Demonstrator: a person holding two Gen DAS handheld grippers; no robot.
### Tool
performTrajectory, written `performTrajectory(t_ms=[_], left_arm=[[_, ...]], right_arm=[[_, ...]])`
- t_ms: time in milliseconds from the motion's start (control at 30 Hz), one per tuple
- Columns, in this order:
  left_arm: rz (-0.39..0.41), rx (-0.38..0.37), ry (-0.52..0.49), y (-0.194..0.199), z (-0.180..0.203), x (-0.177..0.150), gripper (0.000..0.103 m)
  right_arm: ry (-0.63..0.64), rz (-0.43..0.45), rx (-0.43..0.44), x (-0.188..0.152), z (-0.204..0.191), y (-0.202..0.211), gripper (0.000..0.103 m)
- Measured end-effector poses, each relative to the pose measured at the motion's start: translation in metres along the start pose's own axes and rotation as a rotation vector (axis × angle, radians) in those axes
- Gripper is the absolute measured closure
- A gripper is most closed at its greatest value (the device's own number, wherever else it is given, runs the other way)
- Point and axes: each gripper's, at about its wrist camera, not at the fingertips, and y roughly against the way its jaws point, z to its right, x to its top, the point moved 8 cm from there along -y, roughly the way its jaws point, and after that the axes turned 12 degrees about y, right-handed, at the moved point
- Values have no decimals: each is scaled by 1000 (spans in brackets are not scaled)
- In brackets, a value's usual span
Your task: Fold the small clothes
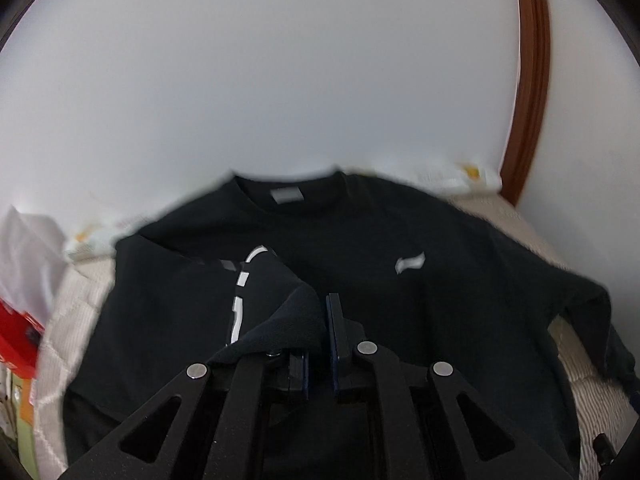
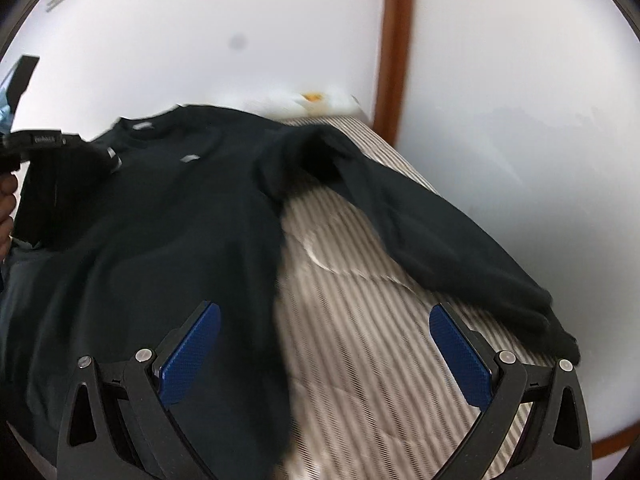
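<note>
A black long-sleeved sweatshirt [image 1: 360, 240] lies front up on a striped beige mattress [image 1: 592, 372], collar at the far side. My left gripper [image 1: 320, 316] is shut on the sweatshirt's left sleeve [image 1: 280, 300], folded over the chest, with white stripe marks beside it. In the right wrist view the sweatshirt [image 2: 160, 220] fills the left half and its other sleeve [image 2: 440, 236] stretches out to the right across the mattress [image 2: 360, 340]. My right gripper [image 2: 324, 320] is open and empty above the body's right edge, its blue pads [image 2: 192, 352] wide apart. The left gripper [image 2: 52, 148] shows at the far left.
A white wall stands behind the mattress, with a brown wooden door frame [image 1: 528, 80] at the right. A white pillow or bedding [image 1: 460, 180] lies at the head. A red box [image 1: 16, 340] and white paper [image 1: 28, 256] sit off the left side.
</note>
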Motion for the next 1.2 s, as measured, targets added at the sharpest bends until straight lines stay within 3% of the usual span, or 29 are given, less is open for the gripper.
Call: performTrajectory(t_ms=[33, 167, 367, 433, 533, 733, 833, 1000, 1067, 1100, 1167, 1200], left_arm=[[-15, -14, 8, -2, 3, -5, 90], [-48, -95, 4, 10, 17, -22, 48], [-24, -167, 33, 57, -3, -21, 41], [10, -109, 52, 72, -34, -16, 34], [59, 28, 83, 83, -97, -15, 31], [30, 298, 202, 69, -233, -38, 31], [-23, 331, 245, 48, -269, -52, 31], [-52, 336, 295, 12, -291, -59, 31], [-55, 329, 292, 5, -292, -60, 31], [-50, 327, 286, 0, -289, -58, 31], [-41, 324, 272, -4, -286, -58, 31], [-45, 327, 272, -6, -283, -59, 31]], right_arm=[[0, -7, -8, -3, 4, 0, 0], [42, 4, -33, 1, 5, 3, 0], [162, 75, 2, 49, -44, 10, 0], [202, 94, 31, 70, -69, 11, 0], [271, 118, 105, 96, -118, 9, 0], [405, 102, 253, 126, -226, -12, 0], [460, 79, 336, 127, -278, -20, 0], [563, 27, 397, 110, -348, -36, 1], [589, -1, 385, 104, -360, -48, 16], [594, -9, 365, 102, -361, -55, 38], [582, -12, 376, 104, -361, -60, 56], [563, 11, 377, 109, -354, -58, 81]])
